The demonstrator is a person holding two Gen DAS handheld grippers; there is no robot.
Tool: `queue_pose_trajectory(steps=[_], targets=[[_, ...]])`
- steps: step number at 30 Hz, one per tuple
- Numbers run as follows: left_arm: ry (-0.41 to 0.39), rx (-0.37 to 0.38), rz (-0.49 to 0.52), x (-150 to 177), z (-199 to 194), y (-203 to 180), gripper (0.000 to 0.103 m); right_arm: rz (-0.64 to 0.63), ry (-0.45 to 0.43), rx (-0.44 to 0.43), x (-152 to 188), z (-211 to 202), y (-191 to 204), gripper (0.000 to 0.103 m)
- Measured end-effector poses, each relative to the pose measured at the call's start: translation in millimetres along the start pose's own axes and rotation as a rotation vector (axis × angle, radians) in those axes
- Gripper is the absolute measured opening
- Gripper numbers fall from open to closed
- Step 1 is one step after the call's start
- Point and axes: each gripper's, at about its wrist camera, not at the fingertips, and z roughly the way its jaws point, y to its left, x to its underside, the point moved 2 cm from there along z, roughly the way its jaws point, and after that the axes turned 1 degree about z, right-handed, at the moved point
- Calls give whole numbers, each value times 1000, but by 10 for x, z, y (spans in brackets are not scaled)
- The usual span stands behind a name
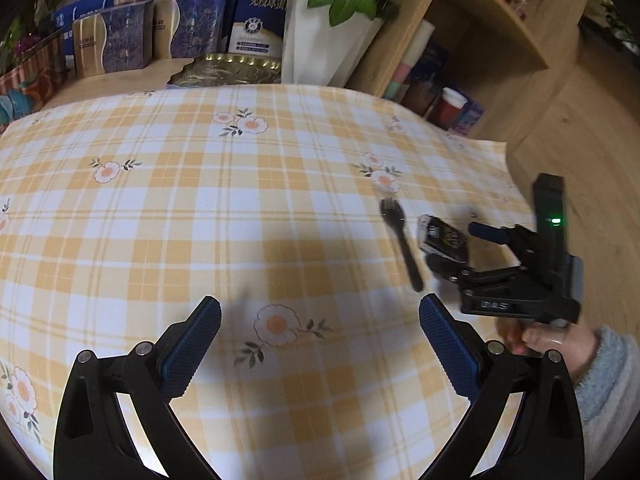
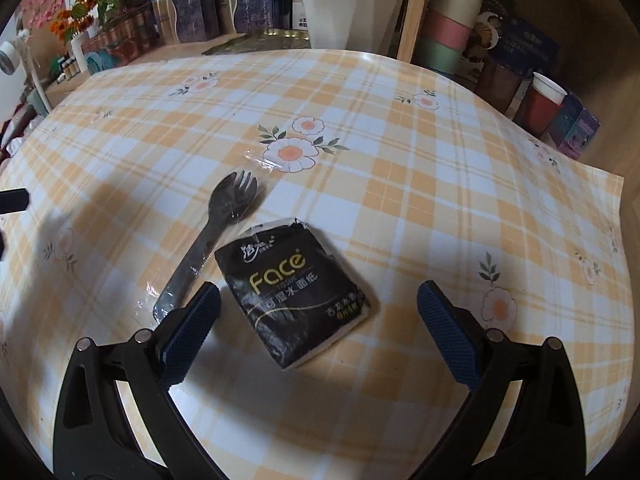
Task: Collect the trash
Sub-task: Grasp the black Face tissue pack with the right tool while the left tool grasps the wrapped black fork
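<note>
Right wrist view alone reveals clear wrap around the black fork (image 2: 216, 236) beside the tissue pack (image 2: 296, 292); right gripper (image 2: 318, 320) and left gripper (image 1: 320, 340) both gape wide over the checked tablecloth (image 1: 200, 220).

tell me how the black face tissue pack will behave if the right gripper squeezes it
The black plastic-wrapped tissue pack probably squashes softly, since its wrapper looks crumpled. Its glossy film may slip against the pads. Lying flat, it shouldn't roll, and it looks light.
</note>
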Motion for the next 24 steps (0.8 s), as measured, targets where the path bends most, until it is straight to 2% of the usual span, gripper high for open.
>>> queue_pose_trajectory(steps=[1, 2, 4, 5, 8, 9, 12, 14, 19, 24], targets=[[1, -2, 9, -12, 42, -19, 97, 7, 1, -15, 2, 0, -10, 92], [2, -3, 20, -21, 82, -40, 97, 11, 0, -50, 7, -5, -15, 85], [1, -3, 39, -36, 149, -96, 97, 8, -16, -62, 18, -29, -5, 72], [3, -1, 44, -44, 181, -126, 97, 2, -34, -60, 24, -56, 9, 57], [14, 3, 54, -60, 281, -224, 97, 6, -105, -12, 46, -163, 19, 49], [14, -1, 61, -64, 303, -258, 95, 18, -139, -4, 55, -221, -1, 48], [26, -2, 103, -88, 400, -396, 80, 123, -257, -8, 119, -441, -175, 48], [33, -1, 139, -108, 482, -523, 71, 177, -297, -9, 142, -514, -287, 48], [52, -10, 204, -189, 704, -817, 52, 246, -331, -26, 132, -558, -437, 48], [80, -60, 239, -265, 951, -992, 46, 230, -333, -33, 135, -557, -416, 48]])
